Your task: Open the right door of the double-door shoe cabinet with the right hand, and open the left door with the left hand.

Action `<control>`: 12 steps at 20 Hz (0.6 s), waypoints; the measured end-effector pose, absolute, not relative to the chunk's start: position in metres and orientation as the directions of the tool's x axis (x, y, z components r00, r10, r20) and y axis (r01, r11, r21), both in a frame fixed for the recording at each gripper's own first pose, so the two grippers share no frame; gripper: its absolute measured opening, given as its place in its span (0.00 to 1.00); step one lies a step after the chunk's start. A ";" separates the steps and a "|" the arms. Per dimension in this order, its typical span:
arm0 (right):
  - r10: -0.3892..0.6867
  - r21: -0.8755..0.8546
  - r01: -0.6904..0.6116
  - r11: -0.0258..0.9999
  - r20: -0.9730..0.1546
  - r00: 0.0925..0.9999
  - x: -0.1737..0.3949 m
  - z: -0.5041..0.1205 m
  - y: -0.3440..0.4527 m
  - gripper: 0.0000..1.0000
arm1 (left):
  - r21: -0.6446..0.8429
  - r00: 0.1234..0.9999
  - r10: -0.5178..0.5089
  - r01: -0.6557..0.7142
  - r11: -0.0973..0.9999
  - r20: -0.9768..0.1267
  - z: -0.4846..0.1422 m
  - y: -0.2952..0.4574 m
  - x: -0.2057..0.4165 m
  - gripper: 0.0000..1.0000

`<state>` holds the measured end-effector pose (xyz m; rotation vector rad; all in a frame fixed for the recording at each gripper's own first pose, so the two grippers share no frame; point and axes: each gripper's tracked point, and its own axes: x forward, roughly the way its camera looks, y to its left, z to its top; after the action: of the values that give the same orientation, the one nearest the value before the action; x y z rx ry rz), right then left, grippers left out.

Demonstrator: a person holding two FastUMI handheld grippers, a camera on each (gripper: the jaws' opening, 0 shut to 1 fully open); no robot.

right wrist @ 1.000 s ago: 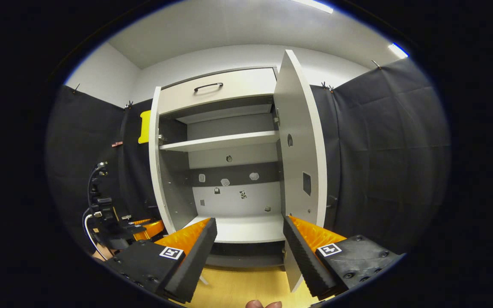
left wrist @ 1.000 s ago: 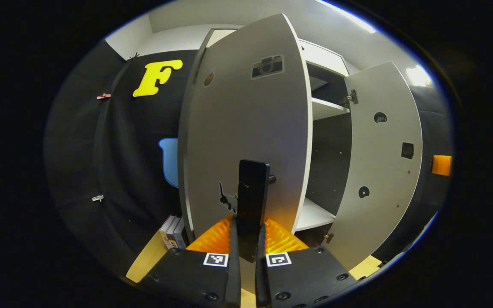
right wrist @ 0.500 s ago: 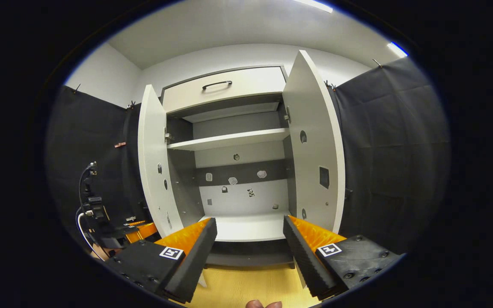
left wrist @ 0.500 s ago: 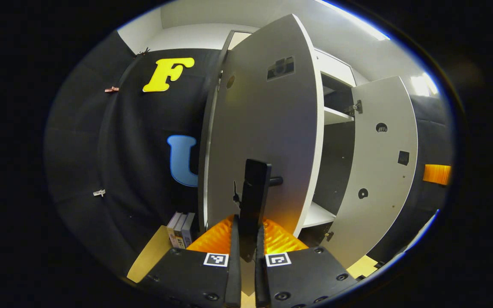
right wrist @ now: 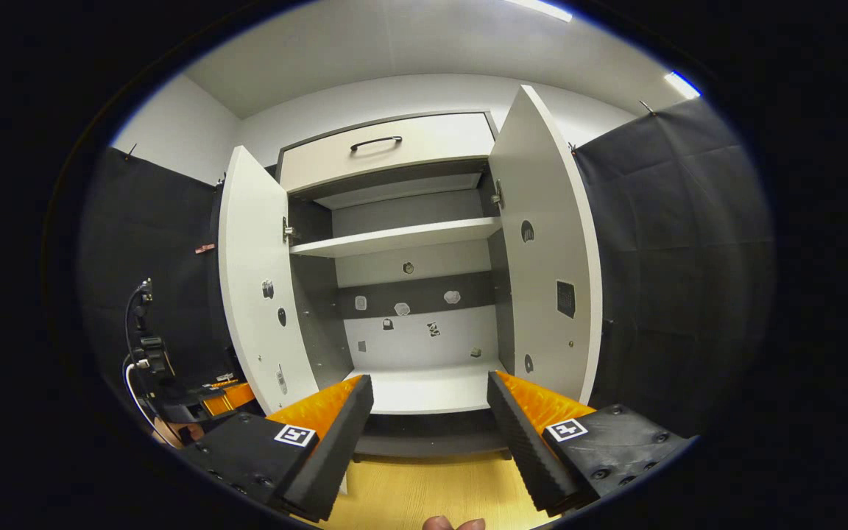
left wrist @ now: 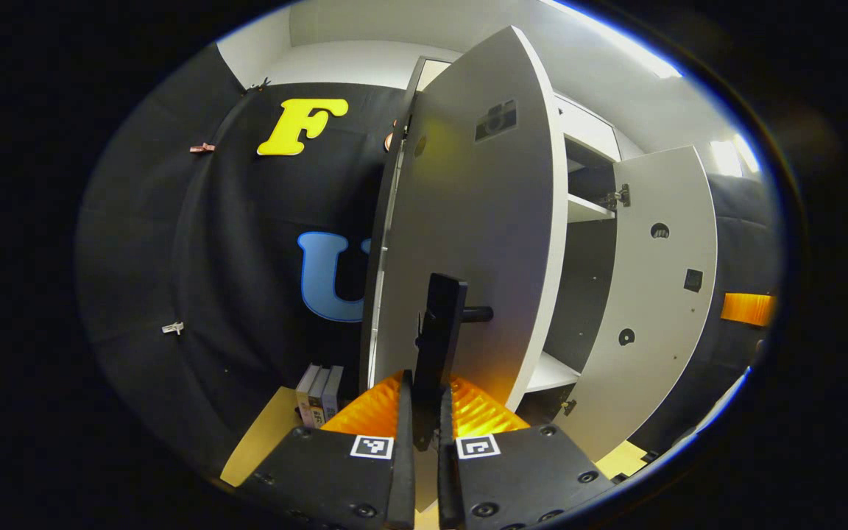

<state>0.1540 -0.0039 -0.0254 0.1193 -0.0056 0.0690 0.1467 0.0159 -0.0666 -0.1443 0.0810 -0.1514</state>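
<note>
Matt, smooth cabinet doors [right wrist: 549,243]; seemingly wooden floor [right wrist: 424,497]; black cloth wall [right wrist: 678,243].

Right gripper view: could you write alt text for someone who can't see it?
A pale shoe cabinet stands with both doors swung open, left door and right door, showing bare shelves and a closed drawer above. The open tongs hang in front, holding nothing.
</note>
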 end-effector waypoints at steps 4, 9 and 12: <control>0.070 0.118 -0.070 0.991 0.009 0.998 0.155 -0.026 -0.002 0.97 | -0.099 0.988 -0.142 0.135 0.986 -0.061 -0.069 0.039 0.145 0.16; 0.072 0.118 -0.073 0.990 0.008 0.997 0.155 -0.026 -0.001 0.98 | -0.131 0.994 -0.090 0.081 0.988 -0.063 -0.073 0.073 0.147 0.15; 0.074 0.112 -0.074 0.991 0.006 0.997 0.155 -0.026 -0.001 0.98 | -0.155 0.993 -0.099 0.090 0.984 -0.057 -0.074 0.087 0.150 0.08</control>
<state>0.1551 -0.0013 -0.0264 0.1129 -0.0022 0.0744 0.1495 0.0874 -0.0736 -0.1530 0.0647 -0.0950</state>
